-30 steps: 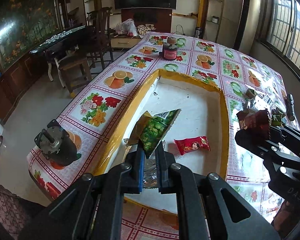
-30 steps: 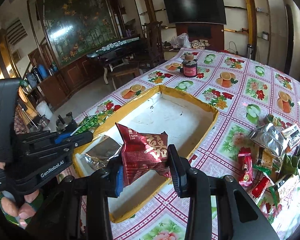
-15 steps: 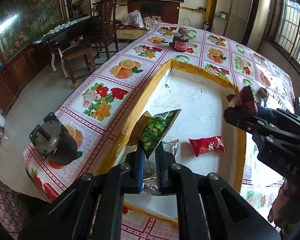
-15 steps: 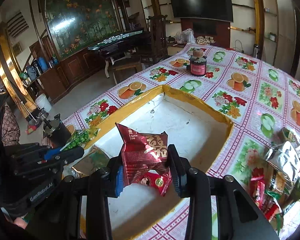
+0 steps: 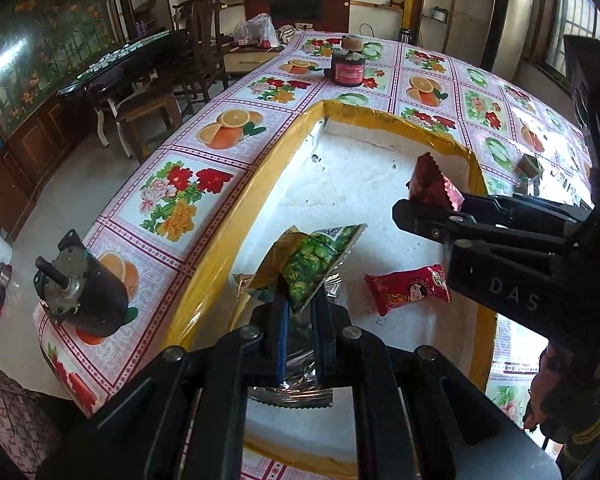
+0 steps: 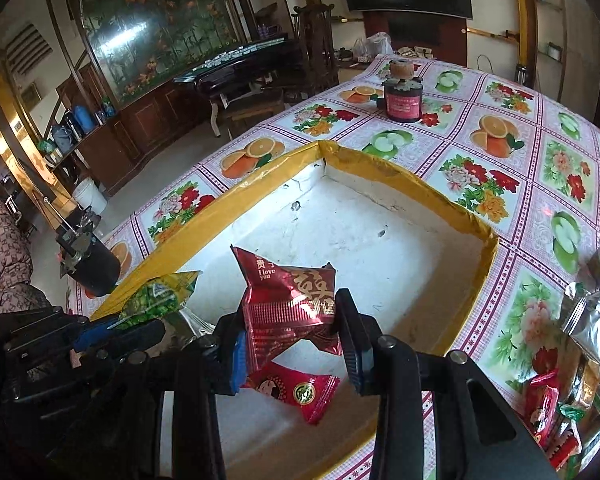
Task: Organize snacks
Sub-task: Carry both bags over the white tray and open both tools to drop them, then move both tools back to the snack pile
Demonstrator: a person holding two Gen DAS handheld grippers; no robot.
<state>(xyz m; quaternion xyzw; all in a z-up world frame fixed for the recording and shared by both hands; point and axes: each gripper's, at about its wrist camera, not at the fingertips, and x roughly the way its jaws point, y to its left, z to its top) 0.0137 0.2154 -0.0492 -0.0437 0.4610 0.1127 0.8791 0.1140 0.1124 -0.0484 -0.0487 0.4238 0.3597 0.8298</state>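
Now both grippers hang over the yellow-rimmed tray (image 6: 384,160), left gripper (image 5: 300,320) pinched tight on a green snack packet (image 5: 312,260), right gripper (image 6: 292,344) clamping a red foil packet (image 6: 288,304) just above a small red candy (image 6: 296,392)

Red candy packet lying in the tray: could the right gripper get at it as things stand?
Probably not yet. The right gripper hangs just above the candy packet with nothing between, but its jaws are shut on a dark red packet, which must be dropped first.
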